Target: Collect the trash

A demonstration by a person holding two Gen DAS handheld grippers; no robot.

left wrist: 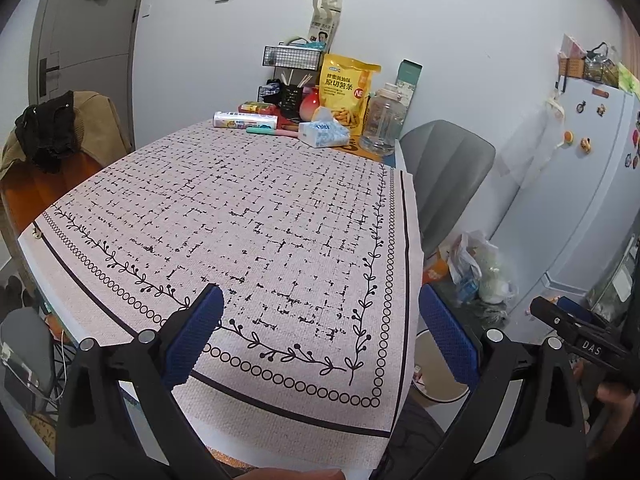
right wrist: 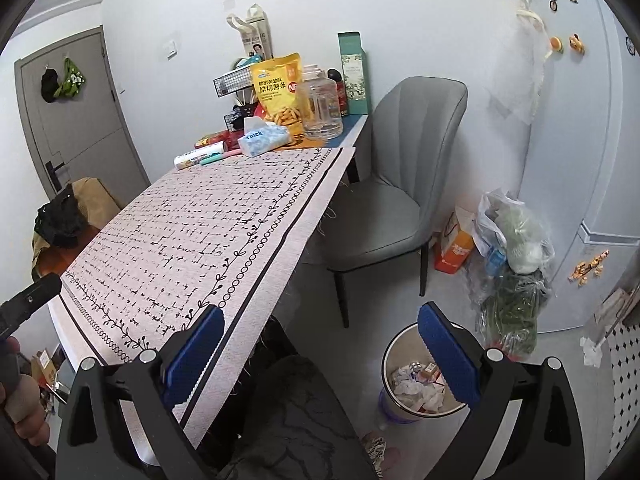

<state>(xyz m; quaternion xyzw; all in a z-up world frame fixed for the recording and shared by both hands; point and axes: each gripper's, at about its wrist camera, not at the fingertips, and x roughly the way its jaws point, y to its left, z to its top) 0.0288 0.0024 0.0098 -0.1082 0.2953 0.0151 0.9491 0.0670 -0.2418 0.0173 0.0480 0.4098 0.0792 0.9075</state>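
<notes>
A round trash bin (right wrist: pixel 390 354) stands on the floor right of the table and holds crumpled paper and wrappers (right wrist: pixel 416 386); its rim also shows in the left wrist view (left wrist: pixel 436 394). My left gripper (left wrist: pixel 320 332) is open and empty over the near right corner of the patterned tablecloth (left wrist: pixel 256 216). My right gripper (right wrist: pixel 320 356) is open and empty, between the table edge and the bin, above the floor. The right gripper's body shows in the left wrist view (left wrist: pixel 580 336).
At the table's far end stand a yellow snack bag (left wrist: pixel 346 88), tissue pack (left wrist: pixel 324 132), clear jar (left wrist: pixel 384 120), wire rack (left wrist: pixel 292 56) and white roll (left wrist: pixel 245 120). A grey chair (right wrist: pixel 400 184), plastic bags (right wrist: pixel 512 240) and fridge (right wrist: pixel 580 140) are right.
</notes>
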